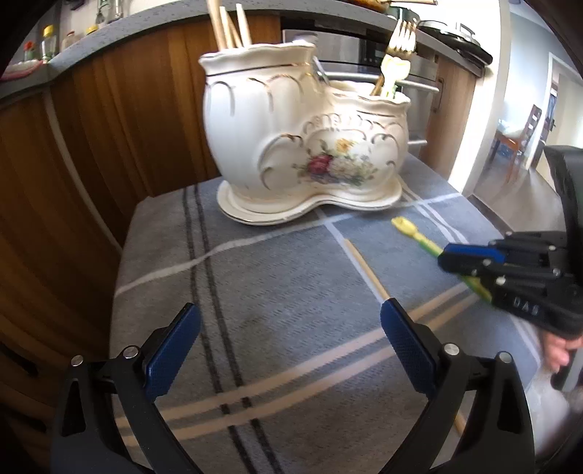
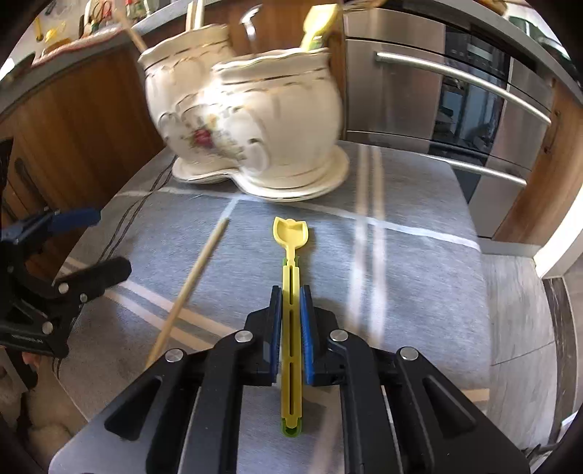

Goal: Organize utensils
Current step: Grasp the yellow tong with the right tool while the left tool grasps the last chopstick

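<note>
While the right gripper points forward and downward over the grey striped cloth, its two blue pads press from either side against the slotted handle of a yellow plastic spoon, which lies lengthwise between them with its small bowl aimed at the ceramic holder. Seen from the left wrist camera, that same gripper enters from the right edge, tilted down toward the cloth, with fingers of the person's hand visible beneath its black body. The left gripper is likewise angled downward, low over the near part of the cloth, its jaws spread wide with nothing between them; the tip of its right finger overlaps the near part of a wooden chopstick that lies diagonally on the cloth just beside the spoon. At the far side of the cloth stands the cream two-compartment holder with gilt trim and a floral motif: the taller compartment contains upright wooden sticks, and the lower compartment contains a gold fork and a second yellow utensil.
</note>
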Available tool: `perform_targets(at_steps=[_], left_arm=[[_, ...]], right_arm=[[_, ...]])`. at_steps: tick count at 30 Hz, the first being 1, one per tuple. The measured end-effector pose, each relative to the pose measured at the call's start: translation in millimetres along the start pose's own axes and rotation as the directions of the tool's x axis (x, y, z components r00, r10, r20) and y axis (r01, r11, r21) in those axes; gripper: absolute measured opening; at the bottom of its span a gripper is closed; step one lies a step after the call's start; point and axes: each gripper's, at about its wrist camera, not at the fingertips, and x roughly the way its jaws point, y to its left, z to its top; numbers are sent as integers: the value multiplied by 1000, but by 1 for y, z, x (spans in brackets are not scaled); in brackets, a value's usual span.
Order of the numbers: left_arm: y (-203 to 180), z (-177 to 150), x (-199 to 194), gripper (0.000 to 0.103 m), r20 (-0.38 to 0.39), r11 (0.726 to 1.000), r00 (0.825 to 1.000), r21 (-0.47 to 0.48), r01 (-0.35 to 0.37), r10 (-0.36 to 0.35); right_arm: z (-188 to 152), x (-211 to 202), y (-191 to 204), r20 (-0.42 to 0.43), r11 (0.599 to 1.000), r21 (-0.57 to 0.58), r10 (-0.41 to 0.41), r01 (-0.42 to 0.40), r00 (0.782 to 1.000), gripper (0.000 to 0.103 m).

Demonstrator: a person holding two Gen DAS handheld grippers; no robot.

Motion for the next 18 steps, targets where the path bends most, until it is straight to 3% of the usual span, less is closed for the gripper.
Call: perform_targets(at_steps=[6, 11, 16, 17, 18], left_arm=[[-20, -2, 4, 97, -29, 997, 997, -15, 75, -75], [-41, -4, 10, 89, -65, 993, 991, -28, 116, -118], [-57, -9, 13, 56, -98, 994, 990, 17, 104, -102], [-59, -10, 13, 48, -98, 995, 991, 39, 93, -89], [-60, -9, 12, 33, -96, 995, 992, 52, 86, -81]], right_arm=[[-3, -8, -15, 16, 1000, 31, -1, 1, 1000, 10], [-6, -11, -13, 30, 1000, 15, -4, 3, 1000, 10], [-9, -14, -8, 36, 1000, 2, -2, 2, 999, 10], [-10, -14, -7, 34, 1000, 0, -1, 1, 999, 10], [-11, -15, -7, 32, 1000, -2, 1, -1, 999, 10]])
